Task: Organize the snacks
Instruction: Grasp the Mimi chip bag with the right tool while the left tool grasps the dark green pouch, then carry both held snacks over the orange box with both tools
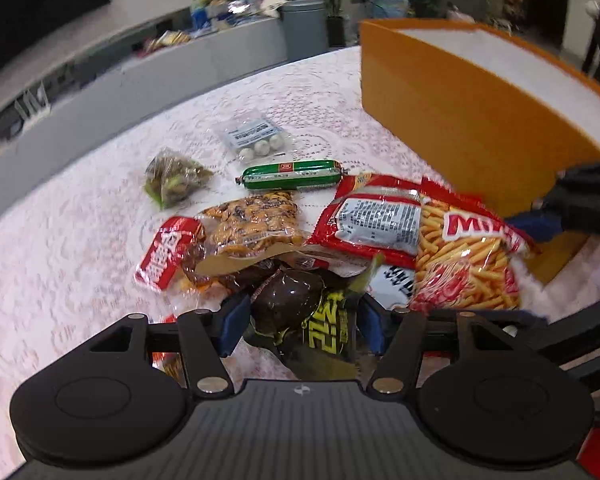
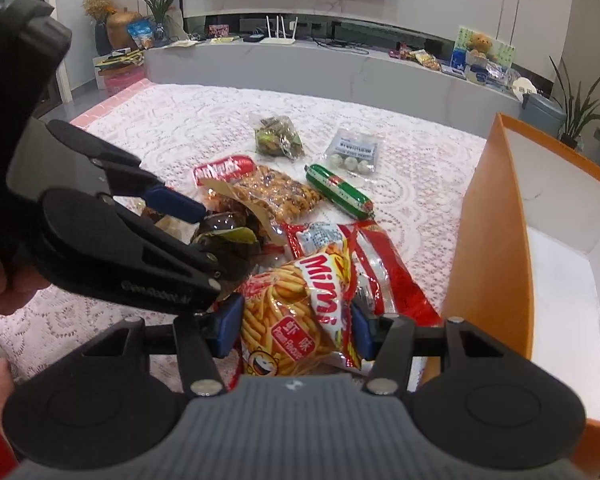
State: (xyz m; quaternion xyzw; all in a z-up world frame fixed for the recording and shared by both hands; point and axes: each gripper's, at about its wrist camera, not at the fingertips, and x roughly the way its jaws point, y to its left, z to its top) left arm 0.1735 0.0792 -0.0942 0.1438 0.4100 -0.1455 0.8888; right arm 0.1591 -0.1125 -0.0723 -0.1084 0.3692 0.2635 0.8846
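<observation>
A pile of snacks lies on the lace-covered table [image 1: 80, 240]. My left gripper [image 1: 300, 320] is open with its jaws around a dark packet with yellow lettering [image 1: 300, 312]; it also shows in the right wrist view [image 2: 204, 236] over the pile. My right gripper [image 2: 296, 328] is open with its jaws on either side of the Mimi prawn-cracker bag [image 2: 292, 312], which also shows in the left wrist view [image 1: 464, 256]. Its fingers [image 1: 540, 220] show at the right there. An open orange box [image 2: 500, 240] with a white inside stands to the right.
Farther back lie a green sausage [image 1: 292, 174], a bag of white balls [image 1: 256, 136], a green candy bag [image 1: 176, 178], a peanut bag [image 1: 256, 220] and red packets [image 1: 164, 252]. A grey counter [image 2: 340, 68] with clutter runs beyond the table.
</observation>
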